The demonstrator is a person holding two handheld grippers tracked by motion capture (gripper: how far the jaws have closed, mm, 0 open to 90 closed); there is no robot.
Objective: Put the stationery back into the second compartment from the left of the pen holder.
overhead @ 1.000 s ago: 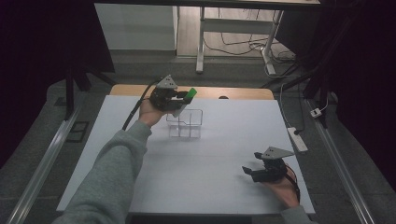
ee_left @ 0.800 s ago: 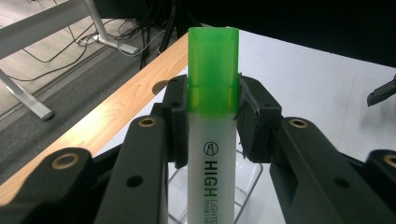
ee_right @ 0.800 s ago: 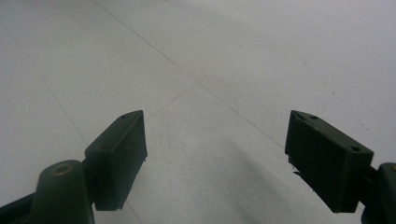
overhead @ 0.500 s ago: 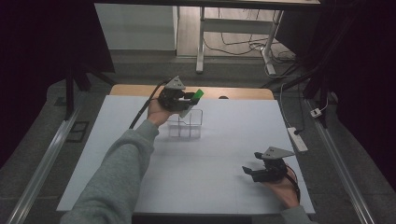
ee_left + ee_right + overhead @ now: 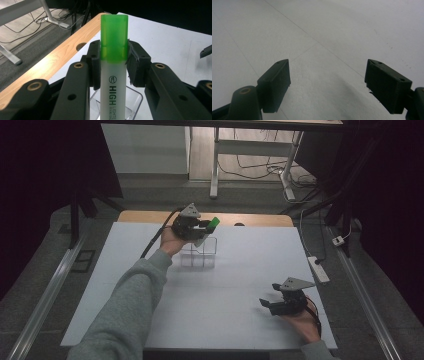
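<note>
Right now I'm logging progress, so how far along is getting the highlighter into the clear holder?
Done: the left gripper is shut on the green-capped white highlighter and holds it above the clear plastic compartment holder. In hand: carrying it there. Left: lowering it into a compartment and letting go. The right gripper is open over the white tabletop.

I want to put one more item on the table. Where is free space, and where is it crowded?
The white table top is bare between the clear organizer and the right gripper, and along its left side. It is crowded at the far edge, where the left gripper holds the green highlighter over the organizer.
</note>
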